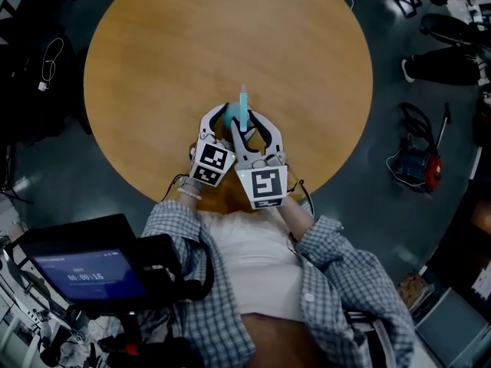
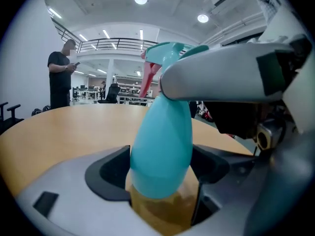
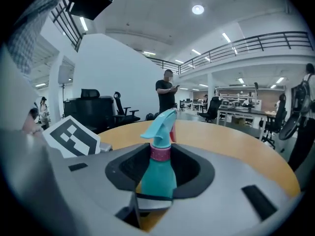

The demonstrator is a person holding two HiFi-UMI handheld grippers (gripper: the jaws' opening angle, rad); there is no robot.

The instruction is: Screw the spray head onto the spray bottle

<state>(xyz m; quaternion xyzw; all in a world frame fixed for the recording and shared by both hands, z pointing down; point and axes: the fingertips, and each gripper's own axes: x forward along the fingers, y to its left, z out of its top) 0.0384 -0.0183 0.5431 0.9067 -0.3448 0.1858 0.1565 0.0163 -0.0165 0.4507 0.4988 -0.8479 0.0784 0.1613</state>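
A teal spray bottle point(image 1: 242, 106) stands upright near the front edge of the round wooden table point(image 1: 176, 44), with its teal spray head point(image 3: 160, 124) and pink collar point(image 3: 160, 152) on top. My left gripper point(image 1: 221, 119) is shut on the bottle's wide body point(image 2: 162, 146), one pad on each side. My right gripper point(image 1: 249, 125) comes in from the other side. Its jaws close on the pink collar just under the spray head. One right finger point(image 2: 221, 77) crosses the left gripper view at the bottle's neck. The left gripper's marker cube point(image 3: 71, 134) shows beside the right one.
A person point(image 3: 166, 95) stands beyond the far side of the table. Office chairs point(image 3: 120, 113) and desks fill the hall behind. A screen on a stand point(image 1: 92, 271) sits at my lower left. Bags and a red tool point(image 1: 418, 163) lie on the floor to the right.
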